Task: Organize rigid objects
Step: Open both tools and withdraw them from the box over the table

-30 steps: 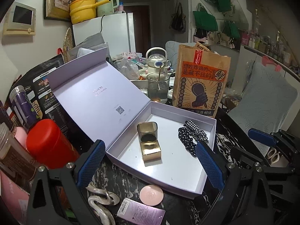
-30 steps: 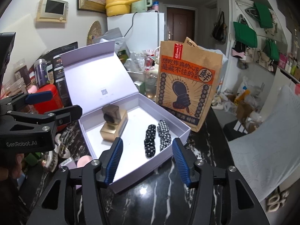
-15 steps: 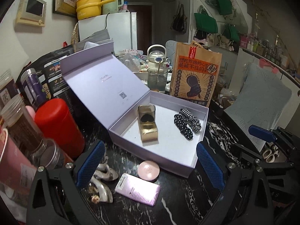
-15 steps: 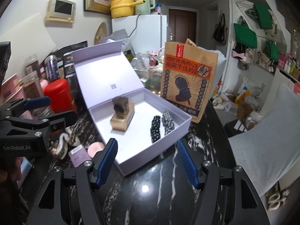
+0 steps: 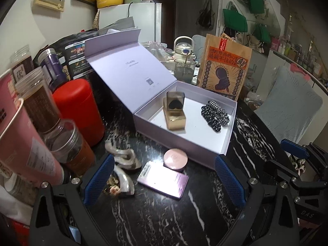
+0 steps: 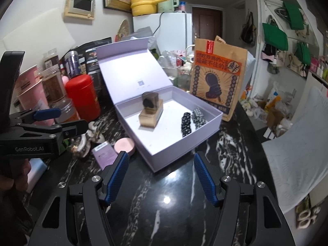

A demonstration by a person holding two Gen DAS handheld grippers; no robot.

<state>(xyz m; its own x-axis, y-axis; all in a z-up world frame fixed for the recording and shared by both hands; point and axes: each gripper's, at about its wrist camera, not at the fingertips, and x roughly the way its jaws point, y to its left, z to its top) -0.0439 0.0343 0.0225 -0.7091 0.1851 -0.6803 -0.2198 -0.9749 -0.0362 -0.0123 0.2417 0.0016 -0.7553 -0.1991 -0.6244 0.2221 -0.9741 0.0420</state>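
An open lilac box point(image 5: 180, 143) point(image 6: 184, 153) sits on the black marble table. Inside are a gold box with a dark lid point(image 5: 175, 111) point(image 6: 150, 110) and black-and-white hair ties point(image 5: 215, 114) point(image 6: 191, 120). In front of it lie a pink round compact point(image 5: 175, 160) point(image 6: 124, 146), a purple flat pack point(image 5: 163, 179) point(image 6: 103, 154) and silvery hair clips point(image 5: 123, 170) point(image 6: 82, 145). My left gripper point(image 5: 164, 180) is open and empty just above the pack and compact. My right gripper point(image 6: 160, 176) is open and empty before the box's near corner.
A red canister point(image 5: 79, 108), jars point(image 5: 43, 106) and a pink carton point(image 5: 22, 139) crowd the left. A brown paper bag point(image 5: 224, 71) point(image 6: 217, 78), a glass cup point(image 5: 184, 71) and a teapot stand behind the box. A grey cushion point(image 5: 287, 110) lies right.
Both grippers have pulled back from the box and stayed open. The compact, purple pack and hair clips now sit between the left gripper's fingers.
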